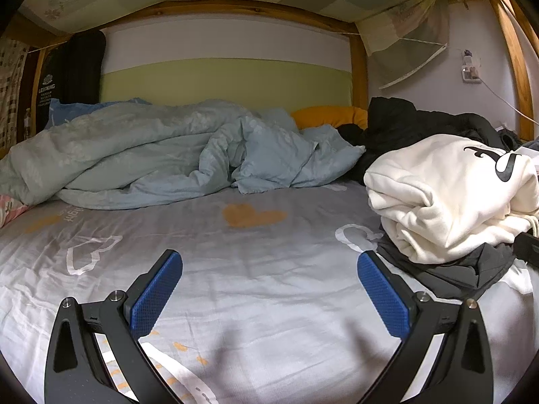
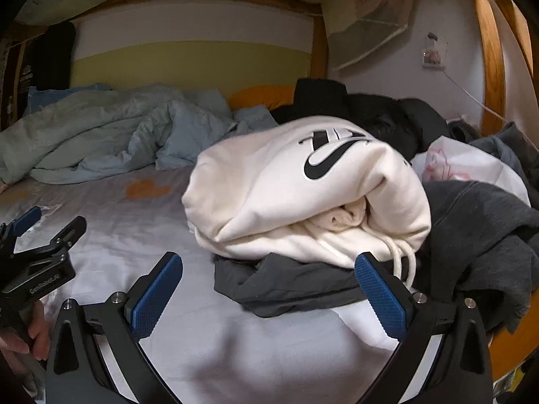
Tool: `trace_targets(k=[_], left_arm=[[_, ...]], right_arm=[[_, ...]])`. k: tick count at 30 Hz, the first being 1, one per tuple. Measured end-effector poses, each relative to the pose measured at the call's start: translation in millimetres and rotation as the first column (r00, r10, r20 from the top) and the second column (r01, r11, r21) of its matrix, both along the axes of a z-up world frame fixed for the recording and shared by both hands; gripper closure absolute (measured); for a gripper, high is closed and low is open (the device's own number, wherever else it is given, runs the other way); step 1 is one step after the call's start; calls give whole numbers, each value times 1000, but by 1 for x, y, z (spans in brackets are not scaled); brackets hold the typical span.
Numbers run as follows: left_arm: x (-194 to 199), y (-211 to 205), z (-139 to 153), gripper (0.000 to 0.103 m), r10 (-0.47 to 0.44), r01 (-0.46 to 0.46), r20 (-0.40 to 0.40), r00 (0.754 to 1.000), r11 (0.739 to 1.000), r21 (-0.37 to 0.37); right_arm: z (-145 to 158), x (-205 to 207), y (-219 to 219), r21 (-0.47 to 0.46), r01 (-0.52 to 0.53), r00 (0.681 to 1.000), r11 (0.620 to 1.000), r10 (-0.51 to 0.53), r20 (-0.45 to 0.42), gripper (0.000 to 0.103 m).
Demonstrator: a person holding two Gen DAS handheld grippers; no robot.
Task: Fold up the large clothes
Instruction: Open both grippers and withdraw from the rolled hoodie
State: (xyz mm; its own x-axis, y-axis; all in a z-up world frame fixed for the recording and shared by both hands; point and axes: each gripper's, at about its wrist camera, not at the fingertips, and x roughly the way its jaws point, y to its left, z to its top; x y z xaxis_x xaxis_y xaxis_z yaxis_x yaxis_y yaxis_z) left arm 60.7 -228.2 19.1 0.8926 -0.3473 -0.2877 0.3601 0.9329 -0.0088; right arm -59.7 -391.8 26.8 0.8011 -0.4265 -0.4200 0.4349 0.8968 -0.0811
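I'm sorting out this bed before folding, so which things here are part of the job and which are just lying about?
For the job:
white hoodie
dark grey garment under it
grey sweatshirt
black jacket

Lying about:
blue duvet
orange pillow
plastic bag

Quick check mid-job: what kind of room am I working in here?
Most likely a bedroom, on the lower bunk of a wooden bunk bed: a rumpled blue duvet, an orange pillow and the wooden frame overhead. A white hoodie awaits folding.
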Motion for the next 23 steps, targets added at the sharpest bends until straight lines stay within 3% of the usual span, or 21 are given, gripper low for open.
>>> trace_targets(k=[5, 23], left_arm=[[1, -1, 0, 0, 4, -4, -1, 1000, 1000, 0], [0, 4, -2, 0, 6, -6, -27, 1000, 1000, 4]], right_arm=[[0, -1, -3, -24, 39, 999, 999, -39, 6, 0], [-9, 10, -8, -8, 32, 998, 999, -32, -52, 0]])
